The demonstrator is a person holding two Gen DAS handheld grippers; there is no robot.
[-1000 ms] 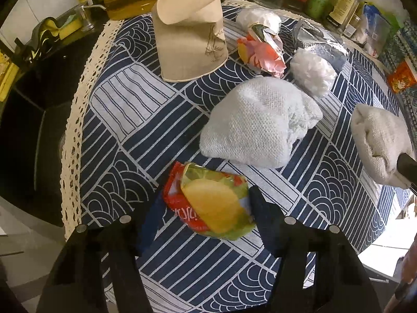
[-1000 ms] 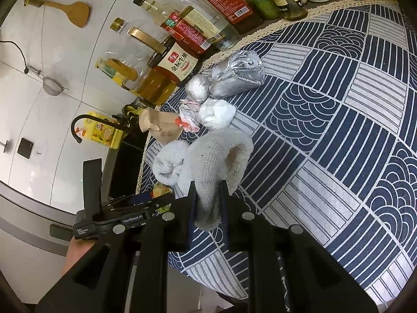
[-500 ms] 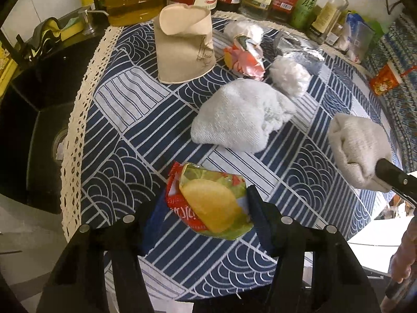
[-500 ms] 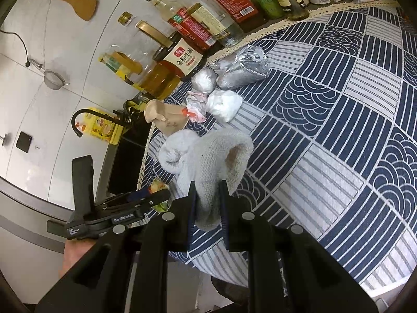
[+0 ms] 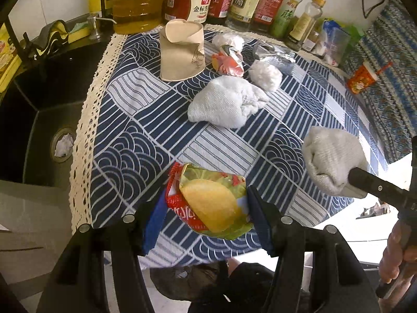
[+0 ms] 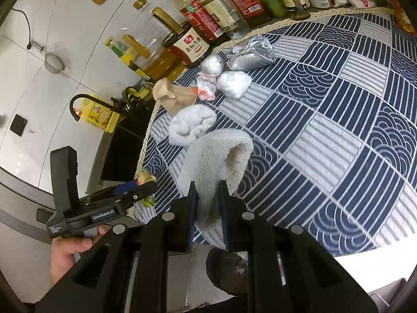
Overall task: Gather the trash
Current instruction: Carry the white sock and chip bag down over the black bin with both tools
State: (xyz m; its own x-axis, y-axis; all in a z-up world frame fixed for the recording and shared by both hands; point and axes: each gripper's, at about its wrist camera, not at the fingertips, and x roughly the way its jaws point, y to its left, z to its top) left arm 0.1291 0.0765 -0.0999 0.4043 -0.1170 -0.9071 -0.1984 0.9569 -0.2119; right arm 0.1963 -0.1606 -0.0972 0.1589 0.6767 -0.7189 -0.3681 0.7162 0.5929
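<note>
Your left gripper (image 5: 207, 214) clamped on a crumpled chip bag (image 5: 211, 204) above the desk's (image 5: 135, 120) near edge, your right gripper (image 6: 207, 203) pinching a beige knit cloth (image 6: 216, 156), crushed paper cup (image 5: 181, 49) and wrappers (image 5: 228, 62) farther back

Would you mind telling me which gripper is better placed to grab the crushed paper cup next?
Neither is free, but probably the left gripper: the paper cup lies ahead of it, and the right gripper sits farther away.

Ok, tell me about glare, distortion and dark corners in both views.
Left wrist view: fisheye bends the tablecloth into a dome, corners are black, and bright overexposure washes out the floor beyond the beige cloth. Right wrist view: the same curving and dark corners, with glare on the foil bag.
</note>
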